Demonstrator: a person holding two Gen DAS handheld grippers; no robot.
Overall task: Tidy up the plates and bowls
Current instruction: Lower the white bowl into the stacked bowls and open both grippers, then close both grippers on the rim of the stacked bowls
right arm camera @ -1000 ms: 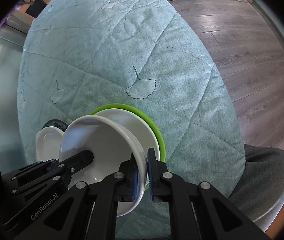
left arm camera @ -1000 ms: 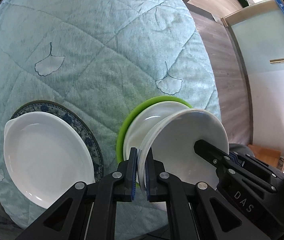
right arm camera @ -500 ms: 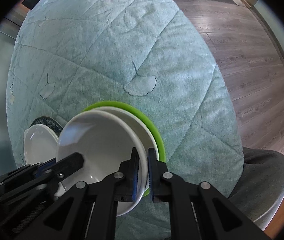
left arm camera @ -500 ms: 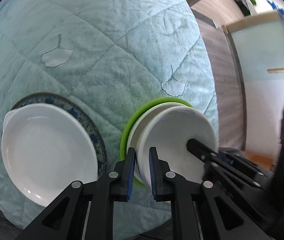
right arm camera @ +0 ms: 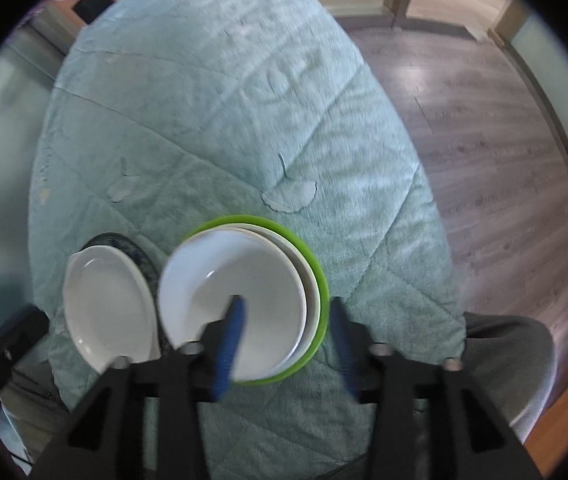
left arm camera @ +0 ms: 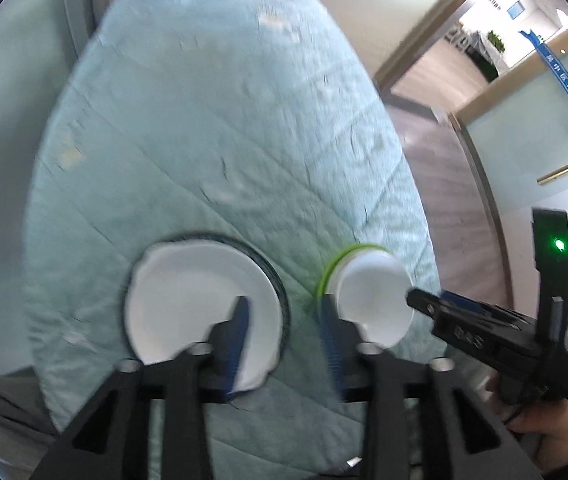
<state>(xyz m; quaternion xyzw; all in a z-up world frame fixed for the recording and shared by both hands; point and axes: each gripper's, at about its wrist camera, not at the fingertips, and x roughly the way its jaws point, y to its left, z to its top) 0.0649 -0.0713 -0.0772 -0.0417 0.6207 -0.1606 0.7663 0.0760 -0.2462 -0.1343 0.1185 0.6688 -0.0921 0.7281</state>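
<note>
Left wrist view, taken left to right: a white plate (left arm camera: 200, 300) is seen resting on a blue-patterned plate (left arm camera: 274, 276) on the quilted teal tablecloth (left arm camera: 220, 128). Just beside them to the right a white bowl (left arm camera: 372, 304) is seated on a stack ringed by a green plate (left arm camera: 330, 270). The left gripper (left arm camera: 284, 316) is held above the cloth with its jaws spread and nothing between them — they have just been opening, and the bowl's rim has been let go. At the far right the right gripper (left arm camera: 416, 298) is seen reaching in at the bowl's rim.

In the right wrist view the same order is kept: the oval white plate (right arm camera: 108, 308), then the bowl (right arm camera: 232, 304) nested in a second white dish (right arm camera: 311, 292) on the green plate (right arm camera: 322, 280). The right gripper (right arm camera: 286, 328) is parted too, its jaws having just been opening; one finger (right arm camera: 232, 332) is seen over the bowl's inside, the other outside the green rim, and no pad appears to be pressing.

The step in hand is judged to be the release and withdrawal after stacking. It is best done by lifting both tools straight up before any sideways travel, so that the rim is not caught and the bowl is not dragged off centre. The bowl looks shifted to the left of the stack — its seating should be checked before the next piece is fetched.
</note>
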